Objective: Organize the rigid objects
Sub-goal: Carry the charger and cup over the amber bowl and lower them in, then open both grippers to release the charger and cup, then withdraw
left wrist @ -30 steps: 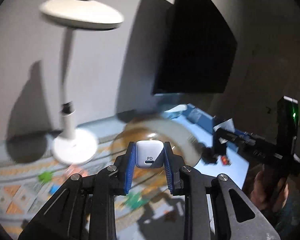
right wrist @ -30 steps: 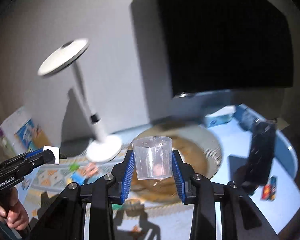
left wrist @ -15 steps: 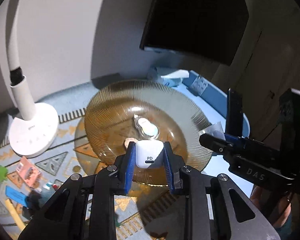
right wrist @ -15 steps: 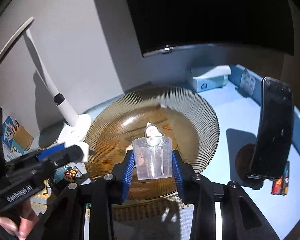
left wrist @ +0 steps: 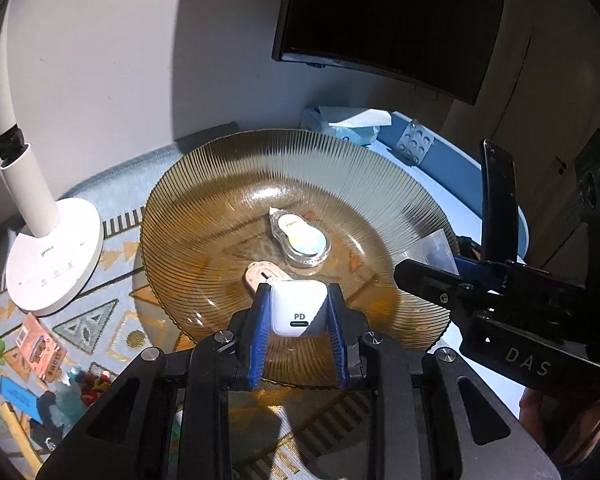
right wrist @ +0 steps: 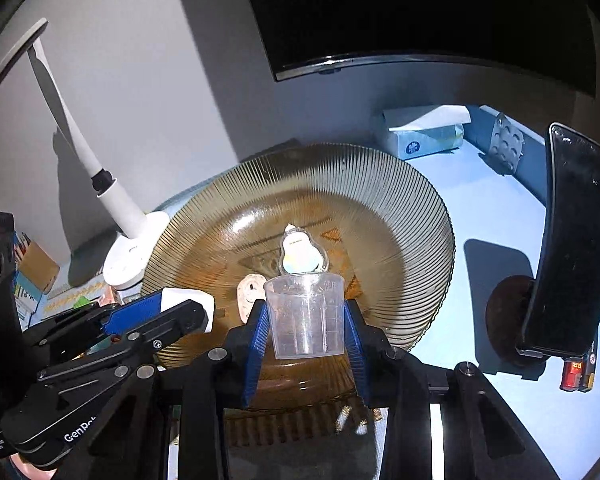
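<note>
Two items already lie in the ribbed plate; left gripper clamps the white charger, right gripper clamps the clear cup, both poised over the plate's near rim, undelivered.

charger face: "PD" is printed above the port slot of the white charger, which sits between the blue pads of the left gripper.
right gripper body: "DAS" in pale letters on the black frame of the right gripper, seen from the left wrist view.
left gripper body: "GenRo…" in white on the black frame of the left gripper; the rest is cut off.
measuring cup: raised scale marks on the clear measuring cup, too faint to read.
lamp base: small grey word on the white lamp base, not legible.
</note>
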`<state>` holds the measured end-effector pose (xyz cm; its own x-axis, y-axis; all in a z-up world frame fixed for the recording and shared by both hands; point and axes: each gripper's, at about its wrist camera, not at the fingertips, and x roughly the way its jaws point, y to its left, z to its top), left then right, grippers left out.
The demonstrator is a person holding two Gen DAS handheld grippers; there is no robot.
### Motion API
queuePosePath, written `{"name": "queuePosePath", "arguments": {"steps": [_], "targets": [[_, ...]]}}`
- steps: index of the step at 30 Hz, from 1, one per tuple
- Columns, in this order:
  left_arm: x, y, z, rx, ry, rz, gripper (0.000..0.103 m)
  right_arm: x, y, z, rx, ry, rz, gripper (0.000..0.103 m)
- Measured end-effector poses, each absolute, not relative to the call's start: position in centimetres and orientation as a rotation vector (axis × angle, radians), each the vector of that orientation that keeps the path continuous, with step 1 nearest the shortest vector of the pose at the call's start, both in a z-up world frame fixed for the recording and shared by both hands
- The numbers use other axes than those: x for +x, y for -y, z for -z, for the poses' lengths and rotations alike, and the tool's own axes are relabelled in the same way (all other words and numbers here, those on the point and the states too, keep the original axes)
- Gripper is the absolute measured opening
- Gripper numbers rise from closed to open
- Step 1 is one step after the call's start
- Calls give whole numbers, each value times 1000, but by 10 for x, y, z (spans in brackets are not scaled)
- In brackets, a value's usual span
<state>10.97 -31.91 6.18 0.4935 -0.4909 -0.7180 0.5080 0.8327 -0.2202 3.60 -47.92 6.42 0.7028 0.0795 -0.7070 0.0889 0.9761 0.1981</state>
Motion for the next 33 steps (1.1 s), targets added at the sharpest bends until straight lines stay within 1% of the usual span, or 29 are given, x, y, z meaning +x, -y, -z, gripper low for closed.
{"name": "queuePosePath", "arguments": {"steps": [24, 26, 27, 28, 30, 31, 33], "targets": [[112, 330, -47, 55, -894, 608, 24, 41, 479, -53, 226, -817, 8, 36], [111, 330, -47, 54, -896, 607, 26, 41, 481, -54, 243, -821, 4, 36], [112, 329, -48, 47, -898, 606, 35, 41, 483, -54, 254, -823, 3, 37], [111, 328, -50, 41, -896, 601, 38, 40, 484, -55, 264, -822, 5, 39], [110, 321, -56, 30, -892, 599, 38, 36, 487, -60, 275, -811, 17, 57], [110, 316, -62, 24, -892, 599, 38, 32, 489, -65, 283, -793, 26, 59], [106, 299, -77, -3, -867, 592, 38, 21, 493, -80, 294, -746, 40, 60]]}}
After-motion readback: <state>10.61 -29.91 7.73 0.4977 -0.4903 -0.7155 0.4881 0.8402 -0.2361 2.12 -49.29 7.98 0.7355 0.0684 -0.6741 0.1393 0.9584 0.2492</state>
